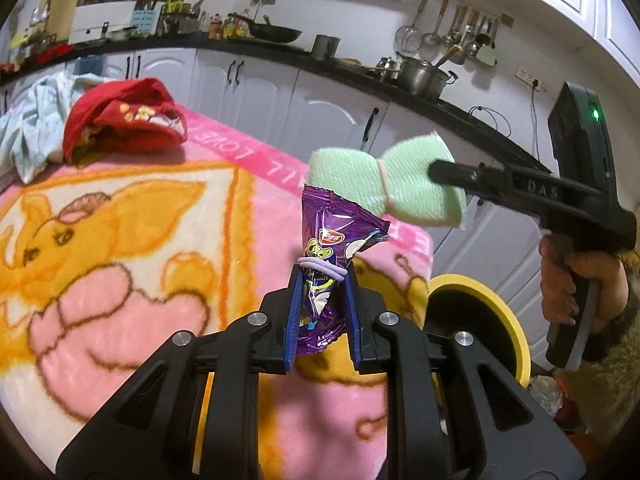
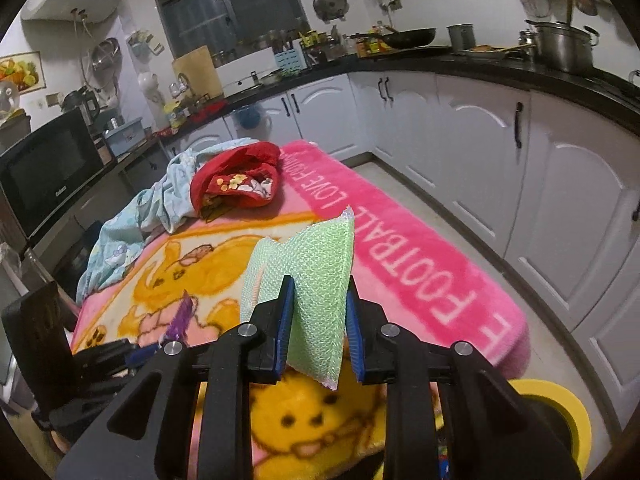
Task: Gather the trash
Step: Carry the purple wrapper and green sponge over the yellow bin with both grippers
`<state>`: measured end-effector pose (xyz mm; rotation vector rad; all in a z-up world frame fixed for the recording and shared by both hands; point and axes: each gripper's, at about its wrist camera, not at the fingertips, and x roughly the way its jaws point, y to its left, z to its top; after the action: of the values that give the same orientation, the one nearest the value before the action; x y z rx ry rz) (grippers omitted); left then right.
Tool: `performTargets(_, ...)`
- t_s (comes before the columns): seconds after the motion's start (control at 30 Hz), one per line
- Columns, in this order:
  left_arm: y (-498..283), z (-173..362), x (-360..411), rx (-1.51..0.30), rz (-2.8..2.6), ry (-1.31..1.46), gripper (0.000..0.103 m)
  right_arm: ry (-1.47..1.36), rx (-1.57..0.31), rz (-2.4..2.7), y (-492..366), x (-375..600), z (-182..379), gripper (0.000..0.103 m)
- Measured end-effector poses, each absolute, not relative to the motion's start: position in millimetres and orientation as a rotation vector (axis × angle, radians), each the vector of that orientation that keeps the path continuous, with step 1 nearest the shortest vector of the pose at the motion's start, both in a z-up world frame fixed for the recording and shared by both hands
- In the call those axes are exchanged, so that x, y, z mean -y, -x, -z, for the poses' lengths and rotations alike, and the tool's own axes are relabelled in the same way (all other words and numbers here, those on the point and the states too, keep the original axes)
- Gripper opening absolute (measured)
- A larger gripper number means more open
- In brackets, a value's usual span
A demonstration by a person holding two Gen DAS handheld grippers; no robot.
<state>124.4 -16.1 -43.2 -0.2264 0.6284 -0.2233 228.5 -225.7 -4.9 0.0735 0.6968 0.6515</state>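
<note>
Two grippers, each clamped on one item. Left gripper (image 1: 322, 280) pinches one purple snack wrapper (image 1: 334, 236), long axis upright, top end pointing up and away, above the pink blanket (image 1: 120, 220). Right gripper (image 2: 316, 300) squeezes one green sponge (image 2: 308, 276), standing on edge, pointing forward. Only left wrist view shows the person's hand (image 1: 576, 280) on the right handle; only right wrist view shows the microwave (image 2: 48, 168). One yellow bin (image 1: 496, 312), one red hat (image 1: 124, 116).

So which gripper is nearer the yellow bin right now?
Right, probably. The right gripper, holding the green sponge, is lifted above and behind the yellow bin. The left gripper, holding the purple wrapper, is over the blanket beside it.
</note>
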Motion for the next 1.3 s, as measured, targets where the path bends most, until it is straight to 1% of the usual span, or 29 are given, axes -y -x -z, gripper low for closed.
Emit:
performTargets(0.57,-133.1,16.7,69.1,-0.566,0.3,0.175,0.013,-0.15,-0.659,-0.547,-189.4,312.7,-0.8,0.023)
performTargets(1.0,-141.6,5.0,131.9,-0.538,0.407,0.109,0.013,-0.122,-0.584,-0.405,-154.3,374.8,-10.4,0.023)
performTargets(1.3,-146.3,1.7,178.9,-0.524,0.484,0.058,0.013,-0.116,-0.574,-0.329,-131.4,413.3,-7.3,0.023)
